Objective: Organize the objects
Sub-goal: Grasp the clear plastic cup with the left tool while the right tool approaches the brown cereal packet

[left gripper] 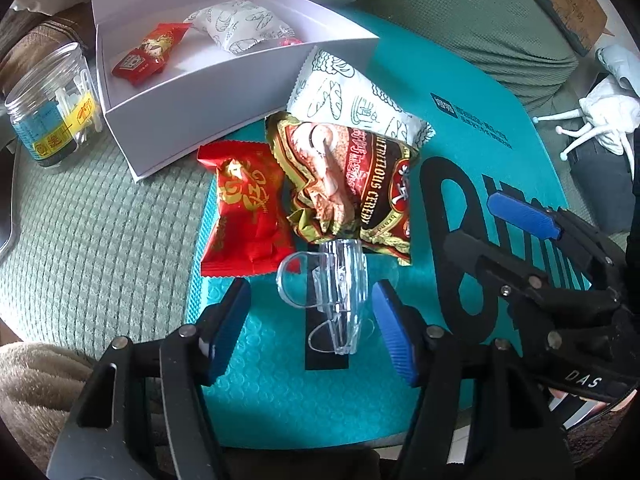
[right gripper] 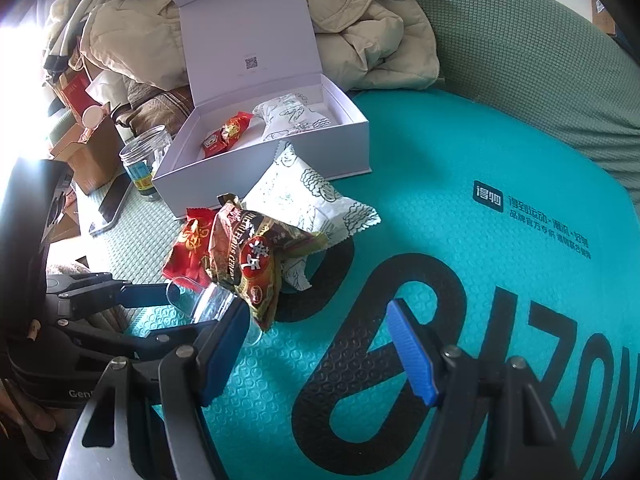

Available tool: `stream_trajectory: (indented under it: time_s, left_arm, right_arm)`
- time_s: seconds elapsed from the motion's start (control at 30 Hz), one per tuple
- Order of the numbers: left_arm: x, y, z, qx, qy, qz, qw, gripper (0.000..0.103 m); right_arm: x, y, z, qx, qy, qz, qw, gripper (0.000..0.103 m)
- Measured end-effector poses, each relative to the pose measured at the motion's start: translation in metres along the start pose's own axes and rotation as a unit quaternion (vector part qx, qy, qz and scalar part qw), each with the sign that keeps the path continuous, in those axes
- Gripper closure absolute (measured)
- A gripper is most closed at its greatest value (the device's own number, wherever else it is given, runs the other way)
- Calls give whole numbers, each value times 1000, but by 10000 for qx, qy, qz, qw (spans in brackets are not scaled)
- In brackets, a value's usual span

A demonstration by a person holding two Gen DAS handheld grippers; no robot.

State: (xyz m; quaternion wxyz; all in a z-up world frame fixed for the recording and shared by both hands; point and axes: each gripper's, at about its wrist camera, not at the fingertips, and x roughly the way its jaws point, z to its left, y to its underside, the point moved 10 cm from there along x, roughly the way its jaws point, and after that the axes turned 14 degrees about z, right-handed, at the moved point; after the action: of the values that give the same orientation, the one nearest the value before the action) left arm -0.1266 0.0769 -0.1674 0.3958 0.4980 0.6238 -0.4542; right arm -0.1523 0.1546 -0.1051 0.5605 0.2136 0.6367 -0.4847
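A clear plastic clip [left gripper: 338, 298] lies on the teal mat [left gripper: 460, 92], between the open fingers of my left gripper [left gripper: 314, 326]. Beyond it lie a red snack packet [left gripper: 244, 208], a brown cereal packet [left gripper: 352, 184] and a white patterned packet [left gripper: 356, 96]. The open white box [left gripper: 224, 88] behind them holds a red packet [left gripper: 146, 54] and a white packet [left gripper: 240, 24]. My right gripper [right gripper: 320, 354] is open and empty over the mat [right gripper: 480, 152], right of the clear clip [right gripper: 204, 304]. The packets [right gripper: 256, 256] and the white box [right gripper: 280, 164] lie ahead of it.
A clear jar [left gripper: 52, 104] stands left of the box on the green cover [left gripper: 100, 240]. A phone [right gripper: 114, 202], cardboard boxes [right gripper: 86, 156] and a beige jacket [right gripper: 360, 28] lie around the box. A cardboard carton [left gripper: 568, 4] is at the far right.
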Motion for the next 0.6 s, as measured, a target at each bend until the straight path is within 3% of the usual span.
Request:
stream_trajectory:
  time_s: [0.17, 0.4, 0.53, 0.57, 0.6]
  left_arm:
    - [-6, 0, 10, -123, 180, -35, 9998, 59]
    - [-17, 11, 26, -319, -3, -97, 9994, 63]
    - [-18, 13, 33, -416, 155, -78, 9990, 63]
    - [-18, 13, 34, -419, 176, -76, 9989, 63]
    - [-19, 13, 34, -415, 181, -77, 9989, 63]
  right_arm:
    - [4, -8, 13, -55, -240, -1, 9997, 31]
    - [22, -24, 30, -153, -432, 115, 9989, 31]
    - [38, -28, 37, -45, -711, 241, 9972, 31]
    - [40, -29, 37, 6, -788, 249, 9966, 33]
    - [43, -29, 37, 73, -852, 269, 9960, 43]
